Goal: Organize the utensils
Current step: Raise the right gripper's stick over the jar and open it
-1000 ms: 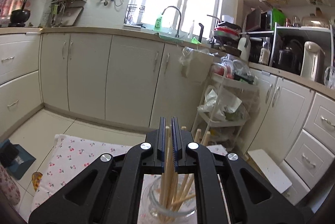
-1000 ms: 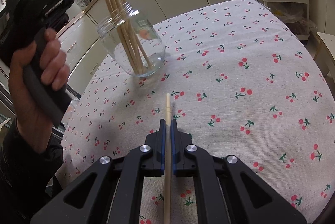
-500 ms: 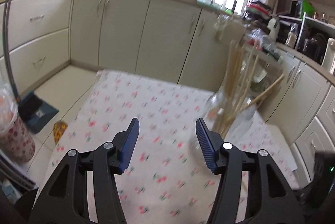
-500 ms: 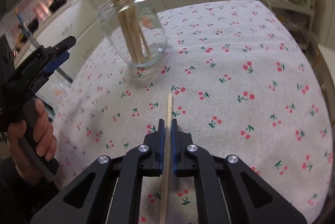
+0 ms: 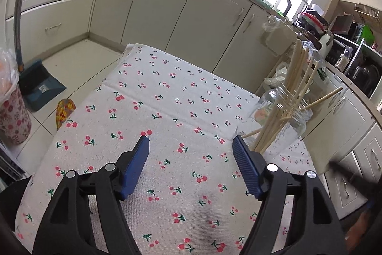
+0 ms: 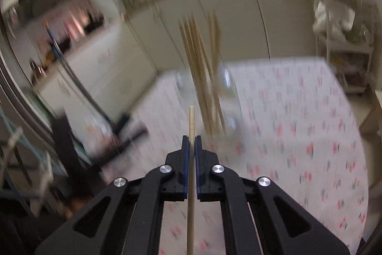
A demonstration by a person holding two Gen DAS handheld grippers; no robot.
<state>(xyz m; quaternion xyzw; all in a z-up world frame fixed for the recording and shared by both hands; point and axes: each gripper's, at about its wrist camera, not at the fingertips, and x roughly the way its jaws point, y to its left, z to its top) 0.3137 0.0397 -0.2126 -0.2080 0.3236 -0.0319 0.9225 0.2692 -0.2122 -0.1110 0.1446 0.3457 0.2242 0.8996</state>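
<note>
A clear glass jar (image 5: pixel 285 122) holding several wooden chopsticks (image 5: pixel 298 78) stands on the cherry-print tablecloth (image 5: pixel 167 97), just right of my left gripper (image 5: pixel 190 139). That gripper hangs low over the cloth, its jaws opening, with nothing between them. In the blurred right wrist view my right gripper (image 6: pixel 191 138) is shut on a single wooden chopstick (image 6: pixel 191 120), which sticks out ahead of the pads. It is raised above the cloth, with the jar of chopsticks (image 6: pixel 207 88) just beyond its tip.
Cream kitchen cabinets (image 5: pixel 148 4) run along the far side. On the floor to the left lie a blue dustpan (image 5: pixel 40 83) and a flower-patterned bin (image 5: pixel 13 119). A white shelf cart (image 6: pixel 343 45) stands beyond the table's right end.
My left gripper let go of the chopstick it held in the jar, opened wide, and dropped to the jar's left. My right gripper lifted its chopstick off the cloth toward the jar.
</note>
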